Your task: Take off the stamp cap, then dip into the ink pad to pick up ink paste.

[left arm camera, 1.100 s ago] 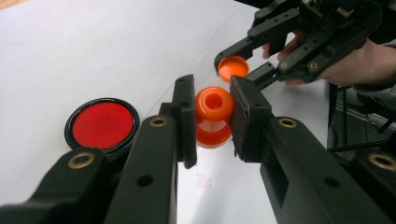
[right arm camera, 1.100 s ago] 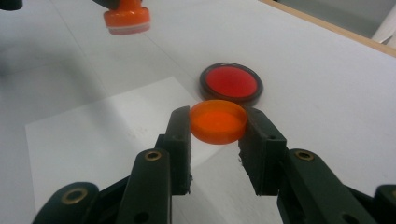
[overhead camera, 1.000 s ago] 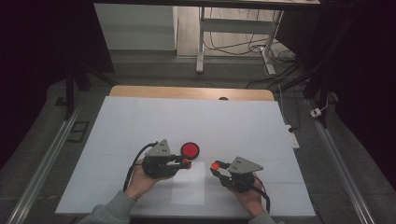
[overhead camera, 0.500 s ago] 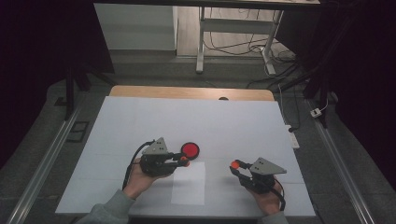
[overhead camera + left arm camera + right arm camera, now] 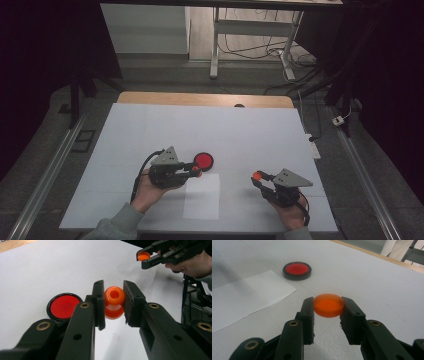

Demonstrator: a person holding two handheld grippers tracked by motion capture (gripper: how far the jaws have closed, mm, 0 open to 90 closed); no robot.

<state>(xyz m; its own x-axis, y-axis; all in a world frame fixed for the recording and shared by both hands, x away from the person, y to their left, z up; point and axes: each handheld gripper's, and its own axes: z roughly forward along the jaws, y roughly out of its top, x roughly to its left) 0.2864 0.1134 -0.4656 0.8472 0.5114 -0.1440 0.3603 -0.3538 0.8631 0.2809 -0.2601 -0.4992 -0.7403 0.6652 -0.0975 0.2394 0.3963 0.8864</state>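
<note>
Left gripper (image 5: 196,168): clenched on the orange bottle (image 5: 114,302); in its own view I see both jaws pressing the bottle's sides at centre frame, the open mouth facing the camera.
Orange bottle: in the high view it sits at the left gripper's tip, lower centre-left, just below the red disc (image 5: 203,160).
Right gripper (image 5: 256,176): grasping the orange cap (image 5: 328,305); in its own view the jaws pinch the cap's rim from both sides at centre frame, flat face up.
Orange cap: lower right of centre in the high view, well apart from the bottle; in the left gripper view I see it at the upper right, hollow side showing, in the far gripper's jaws.
Red disc: black-rimmed, flat on the white table (image 5: 240,135); left of the bottle in the left gripper view, upper left in the right gripper view.
Paper sheet (image 5: 202,196): flat on the table, lower centre of the high view, between my two hands, just below the bottle.
Left hand (image 5: 150,189): bottom left, grey sleeve.
Right hand (image 5: 292,215): bottom right.
</note>
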